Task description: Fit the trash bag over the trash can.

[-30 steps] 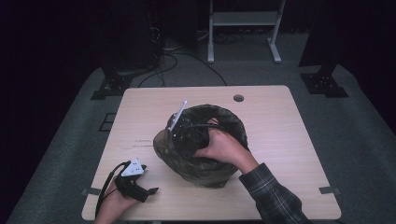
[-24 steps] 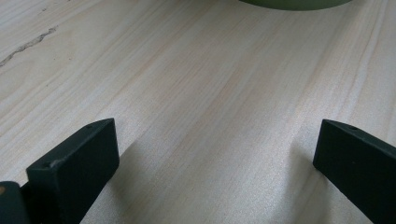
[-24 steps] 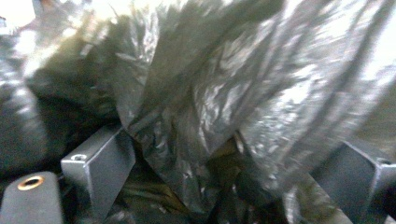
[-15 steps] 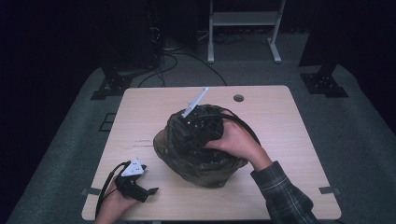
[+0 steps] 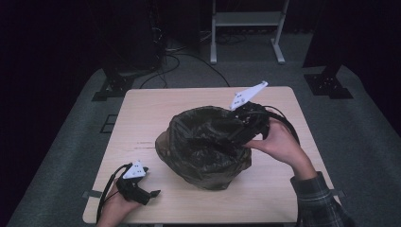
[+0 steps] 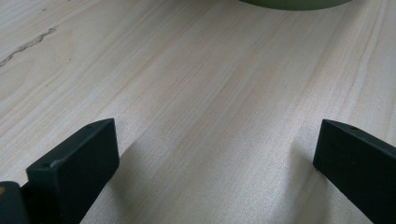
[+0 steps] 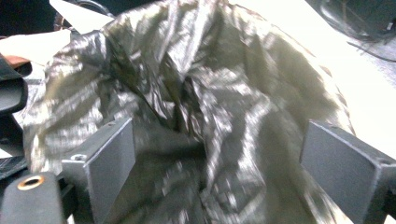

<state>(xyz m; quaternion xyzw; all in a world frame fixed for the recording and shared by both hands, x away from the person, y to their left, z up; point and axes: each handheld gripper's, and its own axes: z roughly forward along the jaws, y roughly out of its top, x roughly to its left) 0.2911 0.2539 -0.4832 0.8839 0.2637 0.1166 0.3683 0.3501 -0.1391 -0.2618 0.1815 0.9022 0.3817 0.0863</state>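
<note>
At the bag's right rim, the right gripper [image 5: 236, 137] hung with its jaws apart, clamped on nothing, the crinkled dark bag [image 5: 205, 146] lying mid-table [image 5: 142, 113]. Thin film could slip or tear if pinched shallowly. The left gripper [image 5: 149, 194], jaws likewise apart, rested near the front-left corner. Its own view showed bare wood and a green rim [image 6: 294, 3]; the right gripper view showed glossy folds [image 7: 210, 93].

My high view looks forward and down over the whole table [image 5: 142, 109]. My left gripper view sits low, close over bare wood near the front edge. My right gripper view faces the bag [image 7: 196, 93] at close range; the high view shares it.
</note>
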